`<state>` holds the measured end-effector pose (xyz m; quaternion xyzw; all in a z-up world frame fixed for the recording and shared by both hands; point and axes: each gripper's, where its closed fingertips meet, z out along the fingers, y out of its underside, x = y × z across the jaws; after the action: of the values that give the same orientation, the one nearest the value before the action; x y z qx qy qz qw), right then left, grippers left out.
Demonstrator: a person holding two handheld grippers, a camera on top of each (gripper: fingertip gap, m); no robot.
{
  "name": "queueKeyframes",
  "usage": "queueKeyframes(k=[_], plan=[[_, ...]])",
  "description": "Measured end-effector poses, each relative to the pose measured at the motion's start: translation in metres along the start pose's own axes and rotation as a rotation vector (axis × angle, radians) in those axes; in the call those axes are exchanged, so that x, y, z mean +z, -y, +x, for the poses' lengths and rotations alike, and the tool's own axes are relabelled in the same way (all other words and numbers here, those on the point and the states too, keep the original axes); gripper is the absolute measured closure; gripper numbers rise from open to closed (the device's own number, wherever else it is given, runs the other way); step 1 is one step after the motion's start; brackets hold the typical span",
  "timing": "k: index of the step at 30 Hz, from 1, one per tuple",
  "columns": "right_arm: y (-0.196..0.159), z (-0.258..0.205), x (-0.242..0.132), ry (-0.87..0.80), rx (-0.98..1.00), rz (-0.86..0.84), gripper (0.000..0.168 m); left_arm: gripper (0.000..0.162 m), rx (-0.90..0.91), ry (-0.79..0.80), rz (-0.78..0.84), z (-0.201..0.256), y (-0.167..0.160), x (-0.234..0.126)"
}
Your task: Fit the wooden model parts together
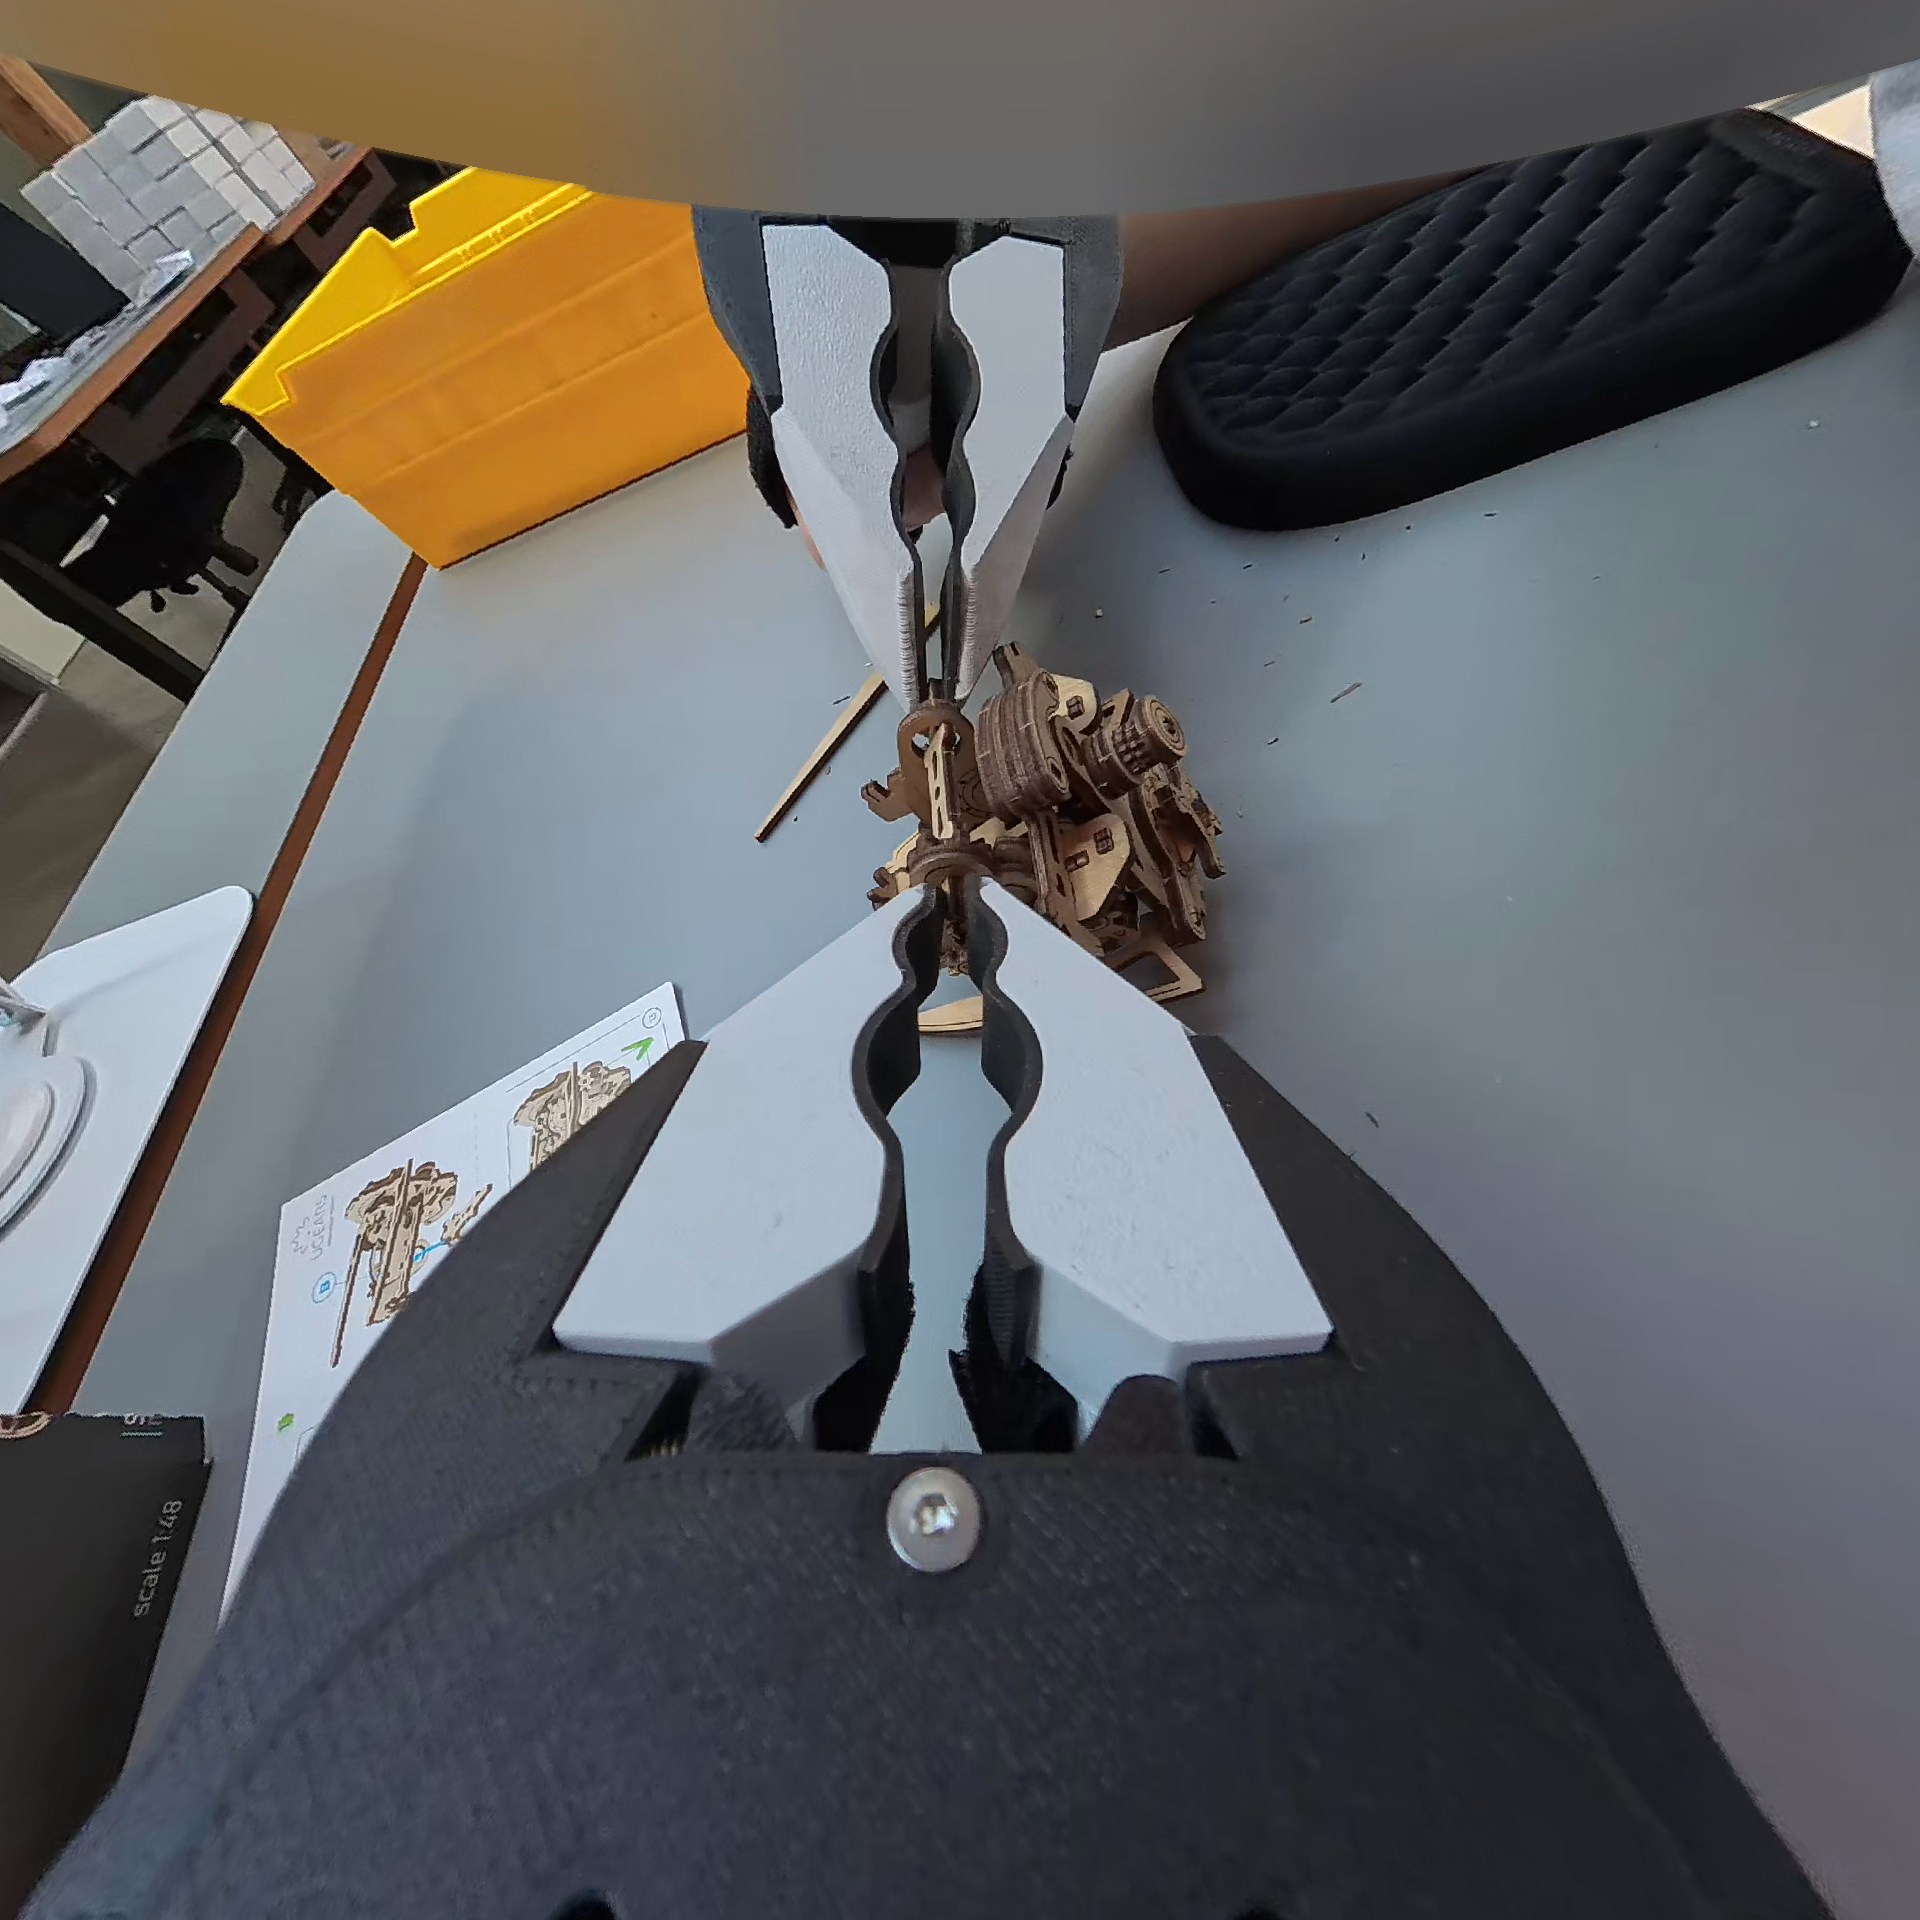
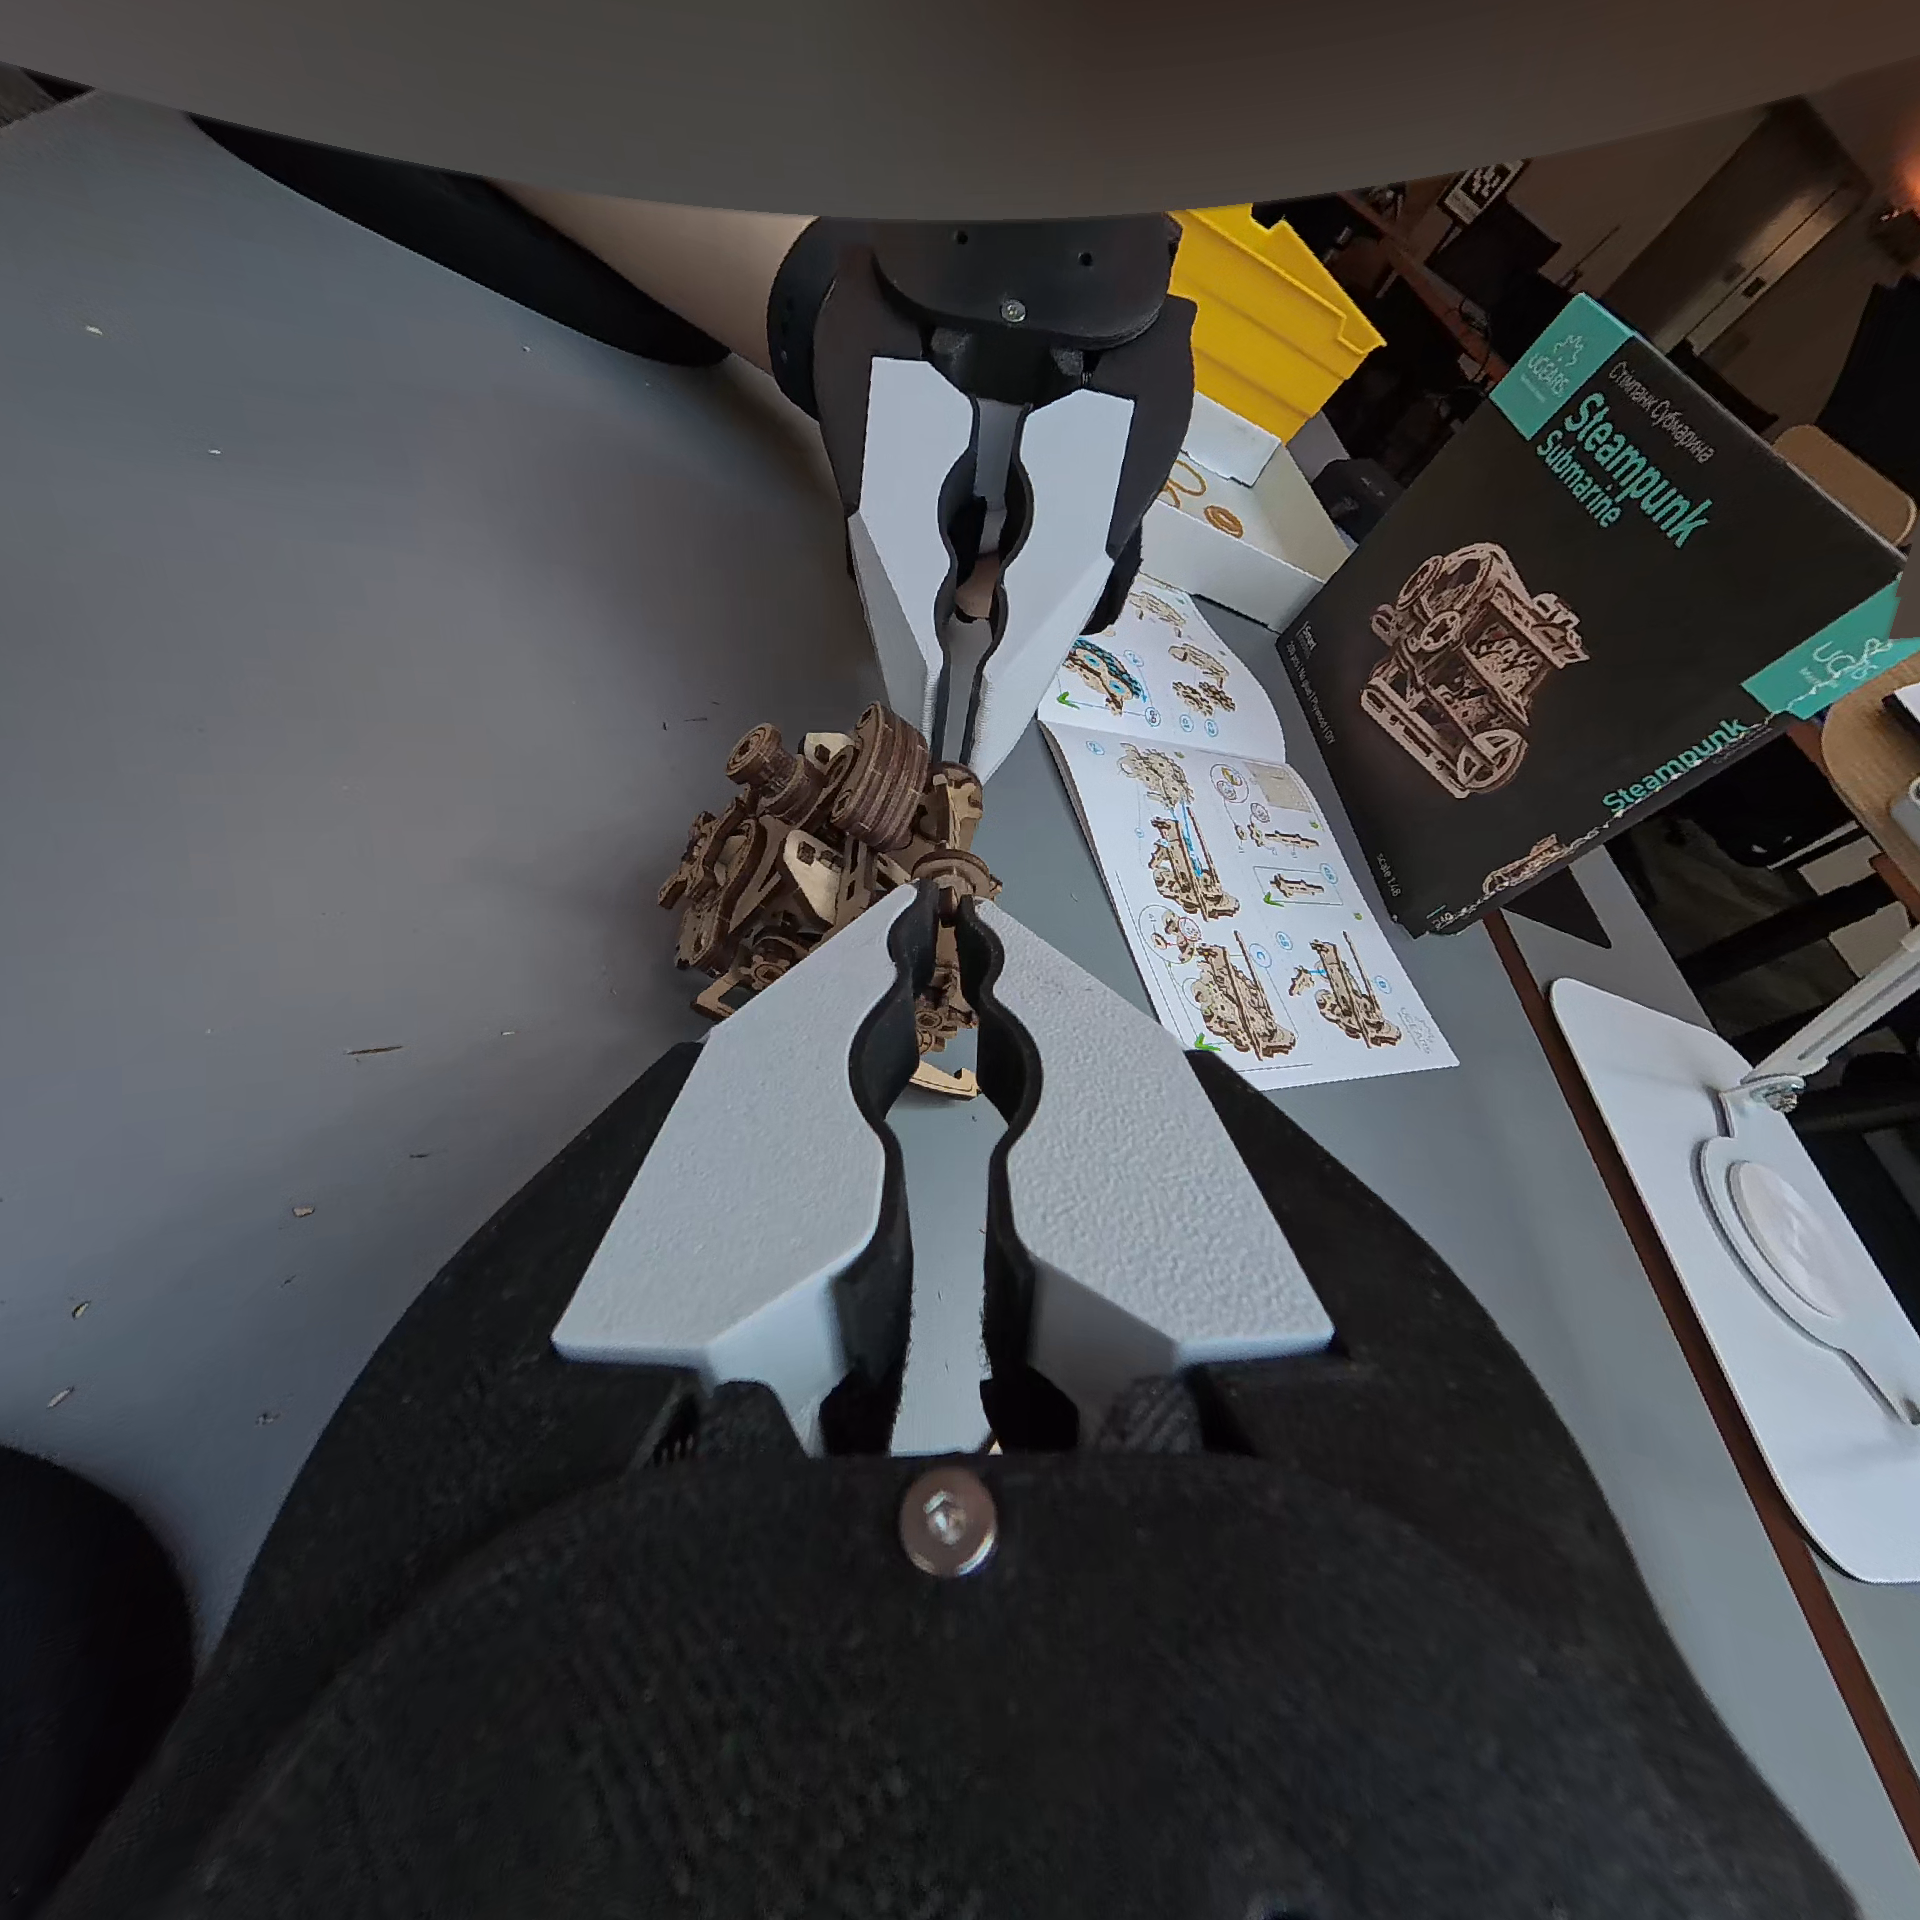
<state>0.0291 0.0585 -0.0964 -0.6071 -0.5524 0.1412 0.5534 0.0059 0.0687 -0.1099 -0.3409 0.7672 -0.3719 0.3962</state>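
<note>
Left gripper (image 1: 943, 902): grey fingers with black wavy pads, closed to a narrow slit, tips pinched on a small round wooden disc piece (image 1: 940, 864) at the near end of a slim wooden part (image 1: 933, 774). Right gripper (image 1: 935, 681): pointing straight at the left one from the far side, likewise clenched, tips nipping the looped upper end of the same slim part; in the right wrist view its own tips (image 2: 940, 906) close on a small disc-and-peg piece (image 2: 951, 871), with the left gripper (image 2: 954, 750) opposite. Slim part: held in the air between the two tip pairs, just above the table. Wooden model (image 1: 1091, 821): partly built assembly of stacked discs, gears and cut plywood plates, brown-edged, resting on the grey table (image 1: 1507, 935) just beside and below the held part, on a pale base plate; whether the part touches it cannot be told. Thin wooden stick (image 1: 821, 764): lying flat on the table, near the model. Instruction booklet (image 2: 1236, 862): open, white, illustrated pages, flat on the table near the left gripper. Kit box (image 2: 1579, 634): dark, pictured model on its face, propped tilted beyond the booklet. Yellow bin (image 1: 488, 364): at the table's far edge. Black padded cushion (image 1: 1507, 322): quilted, on the table, well apart from the model. White tray (image 2: 1745, 1278): at the table edge. Small wood chips scattered on the surface.
</note>
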Motion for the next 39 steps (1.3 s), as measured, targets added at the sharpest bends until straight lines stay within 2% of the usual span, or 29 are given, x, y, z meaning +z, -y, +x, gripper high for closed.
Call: queueKeyframes(k=[7, 19, 25, 39], plan=[[0.0033, -0.0008, -0.0013, 0.011, 0.002, 0.036, 0.168, 0.161, 0.011, 0.012, 0.028, -0.0004, -0.0025, 0.0049], [-0.0002, 0.0000, -0.0024, 0.011, -0.083, -0.038, 0.168, 0.161, 0.028, 0.044, 0.060, -0.0015, -0.0011, 0.0059], [-0.0019, 0.0005, -0.0027, 0.014, -0.085, -0.040, 0.167, 0.154, 0.012, 0.059, 0.046, -0.0046, -0.0028, 0.0072], [-0.0031, 0.0001, -0.0016, 0.011, -0.097, -0.040, 0.167, 0.162, -0.014, 0.029, 0.018, -0.0015, -0.0059, 0.0084]])
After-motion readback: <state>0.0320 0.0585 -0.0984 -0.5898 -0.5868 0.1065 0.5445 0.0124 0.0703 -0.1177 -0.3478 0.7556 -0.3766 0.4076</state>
